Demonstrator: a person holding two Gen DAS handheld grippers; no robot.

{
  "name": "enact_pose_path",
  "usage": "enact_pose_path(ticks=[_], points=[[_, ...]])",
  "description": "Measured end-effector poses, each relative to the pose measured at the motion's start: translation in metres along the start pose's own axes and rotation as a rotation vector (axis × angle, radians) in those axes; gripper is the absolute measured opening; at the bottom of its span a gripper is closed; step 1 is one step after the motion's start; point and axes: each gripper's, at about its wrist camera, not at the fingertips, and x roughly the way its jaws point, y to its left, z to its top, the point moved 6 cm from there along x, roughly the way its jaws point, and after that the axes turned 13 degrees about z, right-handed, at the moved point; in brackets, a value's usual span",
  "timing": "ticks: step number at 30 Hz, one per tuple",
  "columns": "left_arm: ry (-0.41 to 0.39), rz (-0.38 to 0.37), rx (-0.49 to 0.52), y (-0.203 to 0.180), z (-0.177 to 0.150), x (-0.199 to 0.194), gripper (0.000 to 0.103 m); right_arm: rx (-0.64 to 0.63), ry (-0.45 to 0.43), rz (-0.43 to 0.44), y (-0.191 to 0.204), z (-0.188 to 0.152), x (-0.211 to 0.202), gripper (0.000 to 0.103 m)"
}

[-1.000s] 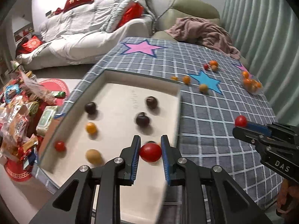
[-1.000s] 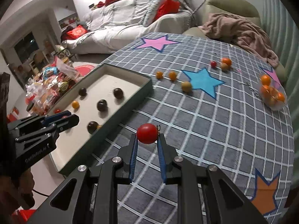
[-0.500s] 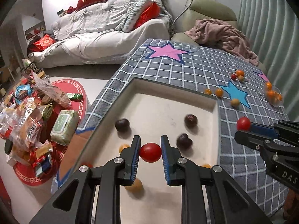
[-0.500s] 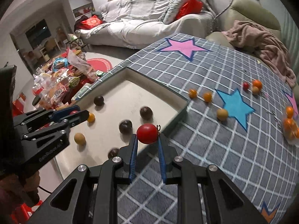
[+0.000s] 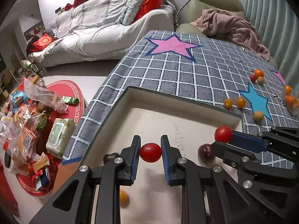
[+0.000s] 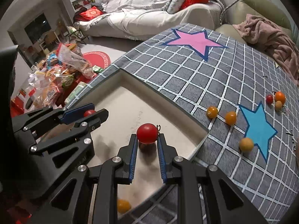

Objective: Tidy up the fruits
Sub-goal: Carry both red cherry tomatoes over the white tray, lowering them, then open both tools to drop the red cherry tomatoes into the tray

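My left gripper (image 5: 150,152) is shut on a red cherry tomato (image 5: 150,152) and holds it over the white tray (image 5: 168,119). My right gripper (image 6: 147,136) is shut on another red cherry tomato (image 6: 147,133), also over the tray (image 6: 119,97). In the left wrist view the right gripper comes in from the right with its tomato (image 5: 223,134). In the right wrist view the left gripper sits at the left with its tomato (image 6: 89,113). A dark fruit (image 5: 204,149) and an orange fruit (image 5: 123,196) lie in the tray.
Loose orange and yellow fruits (image 6: 230,117) lie on the grey checked cloth near a blue star (image 6: 259,127). A small cluster with a red one (image 6: 269,99) lies farther right. Snack bags (image 5: 24,130) crowd the floor at the left. A sofa stands behind.
Both grippers have moved forward over the tray toward its far end, each still holding its tomato. The right gripper now sits close beside the left one.
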Motion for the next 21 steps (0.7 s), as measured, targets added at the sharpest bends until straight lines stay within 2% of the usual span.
enact_pose_path(ticks=[10,15,16,17,21], points=[[0.088,0.025,0.010,-0.007,-0.003,0.032,0.024,0.034,0.030,0.001,-0.017,0.010,0.019,0.023],[0.098,0.020,0.007,-0.005,-0.007,0.033,0.024,0.040,0.031,0.004,-0.018,0.011,0.018,0.026],[0.100,0.020,0.014,-0.006,-0.008,0.032,0.024,0.041,0.032,0.006,-0.017,0.010,0.017,0.032],[0.097,0.023,0.018,-0.005,-0.009,0.032,0.025,0.039,0.033,0.008,-0.016,0.010,0.017,0.043],[0.093,0.030,0.020,-0.002,-0.014,0.028,0.025,0.039,0.023,0.005,-0.015,0.006,0.012,0.050]])
